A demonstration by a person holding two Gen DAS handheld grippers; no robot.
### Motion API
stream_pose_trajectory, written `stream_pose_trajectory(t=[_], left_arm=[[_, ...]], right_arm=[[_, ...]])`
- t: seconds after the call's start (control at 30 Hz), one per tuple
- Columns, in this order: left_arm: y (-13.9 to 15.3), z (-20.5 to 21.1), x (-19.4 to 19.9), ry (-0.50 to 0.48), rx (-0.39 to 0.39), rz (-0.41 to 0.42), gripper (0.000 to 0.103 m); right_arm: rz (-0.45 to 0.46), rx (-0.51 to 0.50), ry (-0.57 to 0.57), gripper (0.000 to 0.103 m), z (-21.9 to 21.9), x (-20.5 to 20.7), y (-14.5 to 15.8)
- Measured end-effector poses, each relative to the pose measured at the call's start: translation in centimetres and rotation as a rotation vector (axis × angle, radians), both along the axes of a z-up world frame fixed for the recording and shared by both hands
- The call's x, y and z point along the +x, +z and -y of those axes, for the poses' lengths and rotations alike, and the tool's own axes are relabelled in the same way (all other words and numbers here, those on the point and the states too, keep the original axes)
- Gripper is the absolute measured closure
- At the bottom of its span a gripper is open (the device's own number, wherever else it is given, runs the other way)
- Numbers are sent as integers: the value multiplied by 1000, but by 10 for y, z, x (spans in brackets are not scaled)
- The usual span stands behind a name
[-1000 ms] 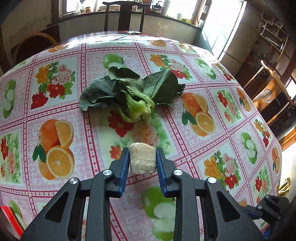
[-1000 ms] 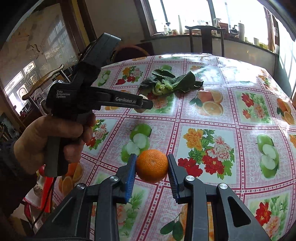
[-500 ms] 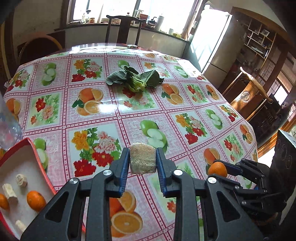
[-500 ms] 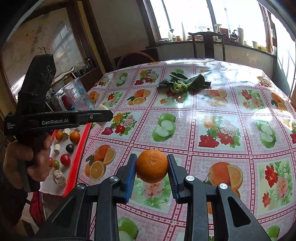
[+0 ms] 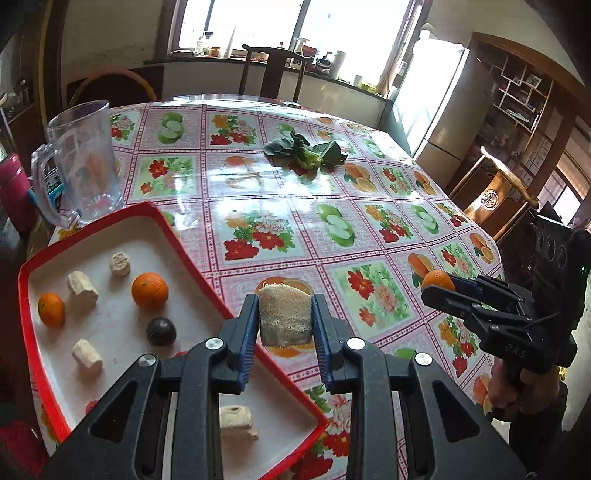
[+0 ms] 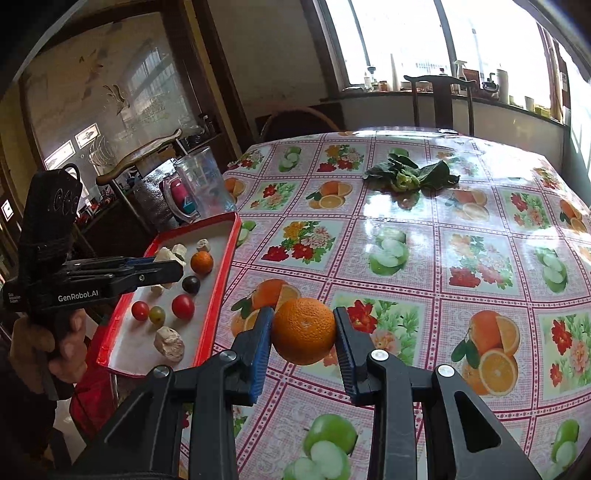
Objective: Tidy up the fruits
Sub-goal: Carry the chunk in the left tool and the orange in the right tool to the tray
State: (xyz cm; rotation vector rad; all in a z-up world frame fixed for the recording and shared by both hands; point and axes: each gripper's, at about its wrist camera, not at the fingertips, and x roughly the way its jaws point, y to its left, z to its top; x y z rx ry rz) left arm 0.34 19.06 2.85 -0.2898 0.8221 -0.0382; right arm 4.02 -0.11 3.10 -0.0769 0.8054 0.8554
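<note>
Both tools had swung left since the earlier frame, bringing our red tray [image 5: 110, 218] into the lower left. Our left tool [image 5: 285, 317] pinched a tan fibrous chunk [image 5: 284, 314] above its edge; our right tool [image 6: 303, 332] pinched an orange [image 6: 303, 330] over the table [image 6: 443, 236].

Round table [image 5: 258, 192] w/ glossy fruit-and-flower print cloth, bright glare across it from big windows [image 5: 280, 22] along far wall; sill [image 5: 332, 72] below crowded w/ bottles, jars, kettle. Dark wood chair [image 5: 273, 70] at table's far side, another carved chair [image 5: 495, 192] at right near a pale fridge [image 5: 454, 122] and wood shelf unit [image 5: 524, 99]. Walls yellowish-cream, dark wood trim; etched glass panel [image 6: 110, 103] on the left side in right wrist view.
</note>
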Motion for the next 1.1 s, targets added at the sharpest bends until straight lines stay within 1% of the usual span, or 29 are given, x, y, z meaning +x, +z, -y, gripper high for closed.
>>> stream_pose_trajectory(t=[0.37, 0.53, 0.63, 0.9, 1.0, 1.1], left_arm=[[-4, -34, -76, 94, 7, -1, 77], [-7, -42, -102, 122, 19, -5, 78], [-11, -50, -114, 149, 25, -10, 77], [-22, -66, -138, 215, 2, -21, 77], [-27, -67, -142, 214, -8, -30, 77], [-33, -66, -142, 207, -17, -40, 77]], right_arm=[[-7, 19, 107, 70, -39, -31, 6], [-12, 33, 142, 70, -56, -40, 6], [-19, 38, 170, 70, -67, -46, 6], [-25, 56, 222, 70, -92, -54, 5], [-28, 62, 238, 70, -100, -58, 3], [-32, 48, 253, 70, -110, -59, -3]])
